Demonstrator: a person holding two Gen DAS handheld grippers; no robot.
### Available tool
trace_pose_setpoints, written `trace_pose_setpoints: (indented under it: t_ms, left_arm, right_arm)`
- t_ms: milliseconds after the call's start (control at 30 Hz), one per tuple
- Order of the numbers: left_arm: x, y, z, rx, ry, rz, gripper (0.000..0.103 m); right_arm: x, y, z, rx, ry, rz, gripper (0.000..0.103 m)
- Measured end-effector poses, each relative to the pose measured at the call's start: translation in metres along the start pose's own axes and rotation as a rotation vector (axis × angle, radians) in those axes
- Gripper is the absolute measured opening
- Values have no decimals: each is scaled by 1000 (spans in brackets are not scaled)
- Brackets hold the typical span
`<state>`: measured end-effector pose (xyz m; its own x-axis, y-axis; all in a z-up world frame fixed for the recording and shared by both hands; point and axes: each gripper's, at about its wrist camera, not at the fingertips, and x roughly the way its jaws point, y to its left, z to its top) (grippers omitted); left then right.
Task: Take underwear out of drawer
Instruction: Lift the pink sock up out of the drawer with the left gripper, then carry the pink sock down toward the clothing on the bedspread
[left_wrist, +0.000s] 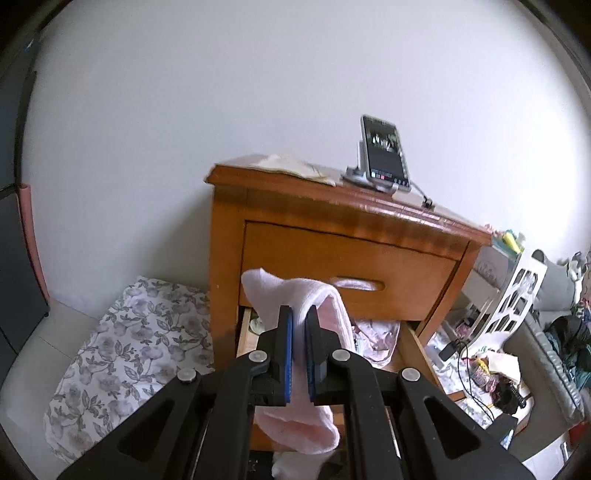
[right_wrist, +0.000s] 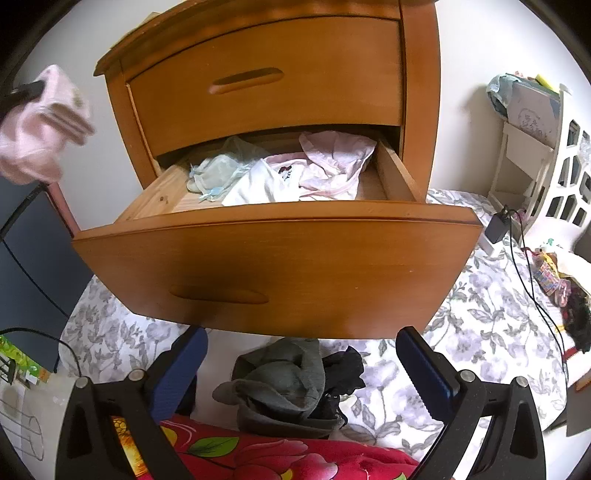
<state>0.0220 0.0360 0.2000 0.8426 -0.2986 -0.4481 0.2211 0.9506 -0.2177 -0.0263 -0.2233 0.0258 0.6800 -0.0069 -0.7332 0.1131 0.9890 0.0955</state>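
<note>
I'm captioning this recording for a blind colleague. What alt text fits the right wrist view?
A wooden nightstand's lower drawer stands pulled open, with pale underwear heaped inside. The right gripper hangs in front with open, empty jaws above a gray and black clothes pile on a floral sheet. At upper left, the left gripper holds a pink garment.

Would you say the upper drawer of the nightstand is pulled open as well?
No, the upper drawer sits flush and closed in the right wrist view, while only the lower drawer is pulled out.

Phone on stand; floral sheet below.
</note>
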Motion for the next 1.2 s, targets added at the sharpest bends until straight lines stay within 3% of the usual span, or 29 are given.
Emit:
trace_pose_setpoints:
  t_ms: [333, 600, 867, 1200]
  left_arm:
    - [-57, 15, -12, -10, -87, 61, 6]
    - [-73, 23, -31, -44, -76, 52, 6]
    - [-64, 28, -59, -66, 11, 47, 6]
    - [-20, 30, -103, -92, 188, 32, 6]
  right_arm:
    - [-2, 0, -1, 0, 1, -22, 103]
    - [-5, 1, -2, -5, -7, -32, 103]
    - [-5, 1, -2, -6, -5, -37, 103]
    - [-4, 0, -2, -6, -3, -36, 103]
